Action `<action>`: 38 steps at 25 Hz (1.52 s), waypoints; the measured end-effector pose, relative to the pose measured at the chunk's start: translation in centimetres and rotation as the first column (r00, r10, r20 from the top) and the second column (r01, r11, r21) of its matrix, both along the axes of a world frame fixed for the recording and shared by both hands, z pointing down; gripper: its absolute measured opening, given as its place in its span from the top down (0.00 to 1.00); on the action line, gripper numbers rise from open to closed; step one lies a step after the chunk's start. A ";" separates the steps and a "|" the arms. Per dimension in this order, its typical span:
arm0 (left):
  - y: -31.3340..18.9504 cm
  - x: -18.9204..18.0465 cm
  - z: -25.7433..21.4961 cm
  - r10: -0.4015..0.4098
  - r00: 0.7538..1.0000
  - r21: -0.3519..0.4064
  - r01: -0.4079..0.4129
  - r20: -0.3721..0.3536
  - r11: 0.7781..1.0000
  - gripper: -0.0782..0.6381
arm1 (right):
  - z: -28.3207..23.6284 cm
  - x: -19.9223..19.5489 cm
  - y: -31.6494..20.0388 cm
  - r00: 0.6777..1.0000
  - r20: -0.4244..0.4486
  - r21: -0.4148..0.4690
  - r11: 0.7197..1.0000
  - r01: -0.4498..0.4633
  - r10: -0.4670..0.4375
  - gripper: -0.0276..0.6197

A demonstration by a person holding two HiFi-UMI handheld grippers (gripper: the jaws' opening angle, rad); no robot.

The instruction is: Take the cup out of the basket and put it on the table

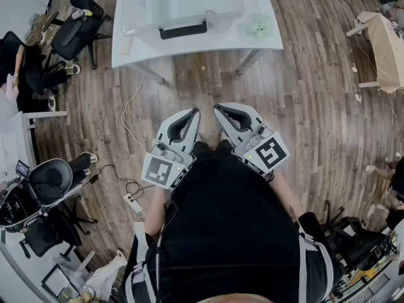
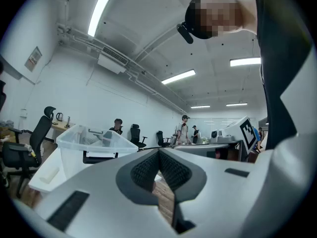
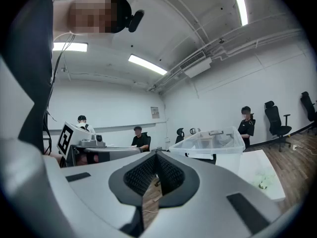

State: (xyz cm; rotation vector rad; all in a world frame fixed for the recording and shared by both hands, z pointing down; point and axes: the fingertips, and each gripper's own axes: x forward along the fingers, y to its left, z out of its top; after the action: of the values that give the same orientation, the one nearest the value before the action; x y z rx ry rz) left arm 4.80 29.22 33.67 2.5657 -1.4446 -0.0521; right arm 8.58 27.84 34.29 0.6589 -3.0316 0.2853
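Cup cannot be made out in the hazy basket point(image 1: 140, 17); left claw point(image 1: 196, 112) and right claw point(image 1: 216, 107) sit closed, empty.

Table point(image 1: 265, 40): white top, light legs, standing on wood-plank floor point(image 1: 303, 106). On it: one clear plastic basket point(image 1: 183, 5) with dark handle, centre-left; one small pale green crumpled item point(image 1: 259, 25), right of basket; one pale block point(image 1: 127, 44), left edge

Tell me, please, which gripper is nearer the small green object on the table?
Right. The right gripper hangs short of the green object, slightly to its left; the left gripper is farther left.
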 end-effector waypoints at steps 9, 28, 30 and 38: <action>0.0 0.5 0.0 -0.004 1.000 0.002 0.004 0.000 1.000 0.87 | -0.2 0.6 0.0 1.000 0.011 0.000 1.000 0.007 -0.007 0.93; -1.0 5.6 0.8 -0.053 0.999 -0.024 0.053 0.001 0.998 0.87 | 0.9 5.1 -1.0 0.999 -0.006 0.027 0.999 0.035 -0.035 0.93; -1.0 6.3 0.9 -0.063 0.998 -0.030 0.063 0.001 0.998 0.87 | 1.1 5.7 -1.2 0.999 -0.002 0.024 0.999 0.044 -0.044 0.93; -3.2 5.6 1.4 -0.094 0.996 -0.042 0.094 0.005 0.995 0.87 | 2.0 6.0 -3.7 0.999 -0.013 -0.010 0.999 0.050 -0.050 0.93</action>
State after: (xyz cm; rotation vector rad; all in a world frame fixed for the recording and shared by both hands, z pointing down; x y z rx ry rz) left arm 10.45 26.03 35.07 2.4641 -1.5503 -0.0306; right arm 14.56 24.18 36.25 0.5811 -3.0267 0.2920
